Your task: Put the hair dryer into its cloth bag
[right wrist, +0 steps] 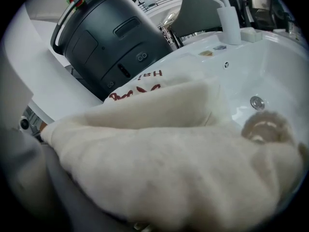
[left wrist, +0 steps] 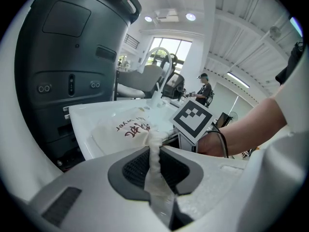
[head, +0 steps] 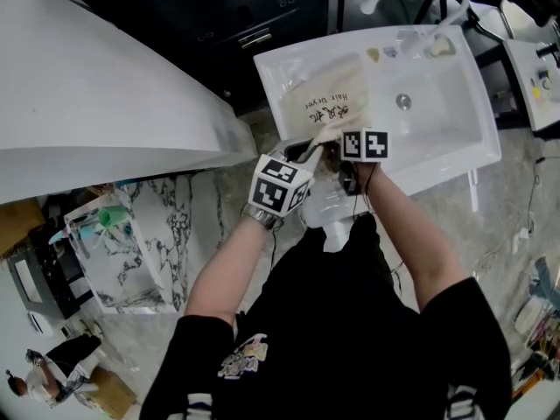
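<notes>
Logging the left gripper (left wrist: 155, 158) clamped on the mouth hem of the cloth bag (head: 325, 103), whose length runs straight ahead across the sink (head: 446, 138), we cannot read the jaws of the right gripper (head: 348, 147), smothered in cloth just alongside; hair dryer unseen, likely beneath.

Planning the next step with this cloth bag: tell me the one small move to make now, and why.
Probably raise the left gripper a little to pull the mouth wider. Its jaws are clamped on a bunched fold of the cloth bag, yet the bag lies slack in the sink, and its cloth drapes over the right gripper, filling that gripper's view.
</notes>
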The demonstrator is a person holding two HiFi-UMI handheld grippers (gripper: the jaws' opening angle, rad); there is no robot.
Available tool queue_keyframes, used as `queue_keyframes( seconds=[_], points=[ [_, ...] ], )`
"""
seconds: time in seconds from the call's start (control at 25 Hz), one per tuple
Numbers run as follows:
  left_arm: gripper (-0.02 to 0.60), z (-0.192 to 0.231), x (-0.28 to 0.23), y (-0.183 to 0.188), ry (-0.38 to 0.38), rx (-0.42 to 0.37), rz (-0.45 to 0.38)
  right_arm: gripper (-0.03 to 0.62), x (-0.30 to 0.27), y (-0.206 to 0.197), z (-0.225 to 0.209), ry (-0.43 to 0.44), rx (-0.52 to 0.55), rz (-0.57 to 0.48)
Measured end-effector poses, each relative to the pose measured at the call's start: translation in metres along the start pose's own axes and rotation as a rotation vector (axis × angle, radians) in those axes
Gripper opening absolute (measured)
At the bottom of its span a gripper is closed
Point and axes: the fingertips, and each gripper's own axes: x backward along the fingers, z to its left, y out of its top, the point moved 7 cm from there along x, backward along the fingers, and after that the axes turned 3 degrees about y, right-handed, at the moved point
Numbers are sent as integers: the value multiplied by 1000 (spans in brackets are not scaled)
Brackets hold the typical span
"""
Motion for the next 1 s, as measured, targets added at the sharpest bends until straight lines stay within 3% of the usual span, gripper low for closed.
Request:
queue_keyframes(
  seconds=[0.16, 0.28, 0.64, 1.0],
  points=[
    [48, 2, 0, 2, 16, 5, -7, 374, 4, -5, 8, 24, 22, 13],
    [48, 3, 0, 1, 20, 7, -11, 385, 14, -10, 12, 28, 38, 5],
    [55, -6, 3, 3, -10, -9, -22, 359, 61, -13, 24, 127, 7, -62],
    [96, -21, 25, 7, -26, -42, -61, 351, 110, -22, 45, 209, 83, -118]
  ],
)
